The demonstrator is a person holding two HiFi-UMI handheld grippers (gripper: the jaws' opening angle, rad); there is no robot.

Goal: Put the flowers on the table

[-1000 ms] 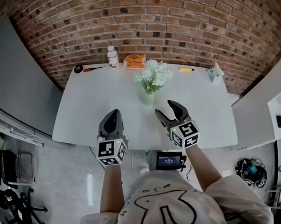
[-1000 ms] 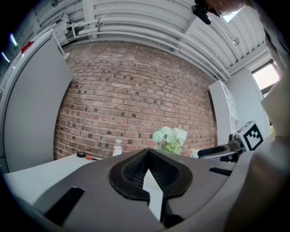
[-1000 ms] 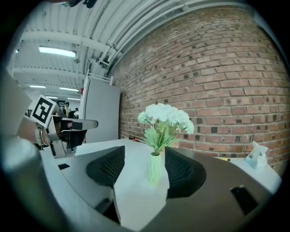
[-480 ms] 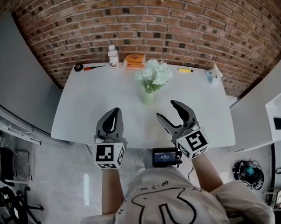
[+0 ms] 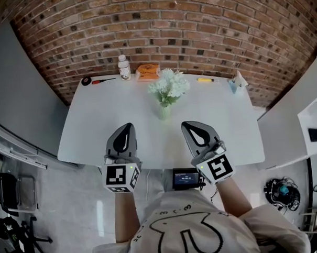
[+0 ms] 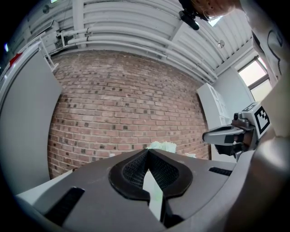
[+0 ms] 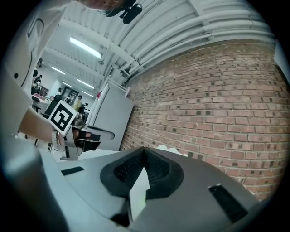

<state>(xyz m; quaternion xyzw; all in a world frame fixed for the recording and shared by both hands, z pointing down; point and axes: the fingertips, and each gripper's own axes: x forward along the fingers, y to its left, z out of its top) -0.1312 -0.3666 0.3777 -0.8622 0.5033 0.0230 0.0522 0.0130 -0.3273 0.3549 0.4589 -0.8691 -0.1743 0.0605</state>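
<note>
Brick wall ran behind the white desk [image 5: 95,126], and the person stood at its near edge with both forearms stretched forward. Each hand held its gripper about level, aimed toward the wall, with the marker cube turned upward.

The left gripper [image 5: 127,127] hung over the near part of the desk, left of centre. Its jaws were pressed together with nothing between them. The right gripper [image 5: 189,125] sat beside it on the right, its tips angled slightly toward the middle. Its jaws had just snapped closed and they too were empty. The two grippers were well apart from each other and neither touched anything on the desk.

The flowers [image 5: 169,86], a pale white-green bunch, stood upright in a small clear vase [image 5: 164,112] near the middle of the desk, beyond both grippers and between their lines of aim.

Along the far edge stood a white bottle [image 5: 124,67] with its cap on, upright, and just right of it lay an orange packet [image 5: 147,72]. Left of the bottle lay a red-handled screwdriver [image 5: 100,81] and a black roll [image 5: 86,80]. A yellow pen-like tool [image 5: 206,80] lay toward the far right
</note>
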